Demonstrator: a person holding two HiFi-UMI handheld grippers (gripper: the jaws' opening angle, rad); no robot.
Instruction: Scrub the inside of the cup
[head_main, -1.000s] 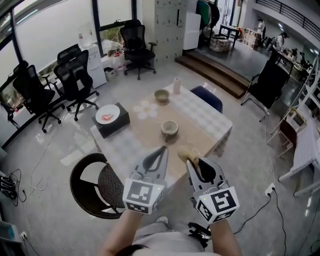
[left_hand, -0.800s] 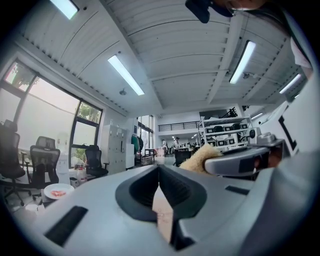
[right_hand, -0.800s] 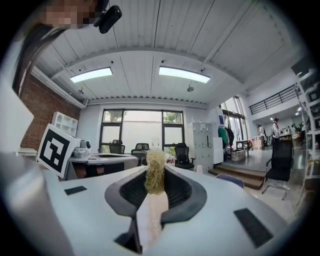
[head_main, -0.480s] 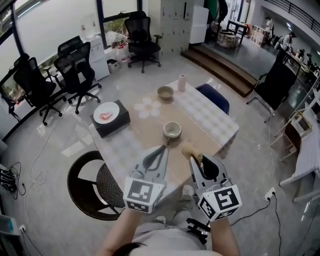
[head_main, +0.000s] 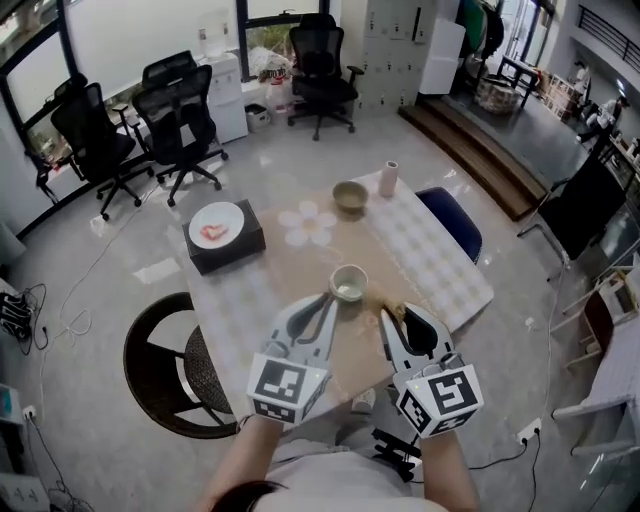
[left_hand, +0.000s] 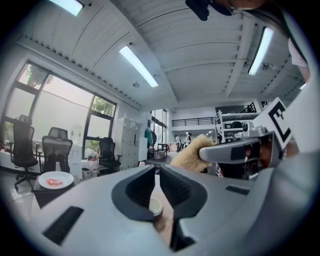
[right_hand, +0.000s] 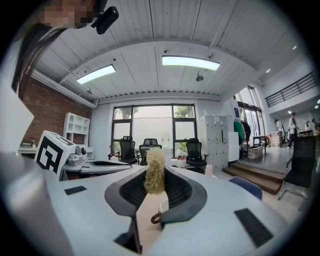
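Cup (head_main: 348, 283) — one — beyond left tool (head_main: 326, 298), closed; right tool (head_main: 399, 317) grips one scrubber (right_hand: 155, 172).

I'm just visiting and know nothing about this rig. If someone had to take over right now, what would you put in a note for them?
Left gripper: jaws almost together, nothing between them, tips just short of the cup.
Right gripper: shut on a tan scrubber, held above the table, to the right of the cup and nearer the person.
Cup: upright on the table, mouth up, nothing gripping it.
Done: scrubber is in hand.
Left: the scrubber is not yet in the cup. Probably steady the cup with the left gripper, then scrub its inside.
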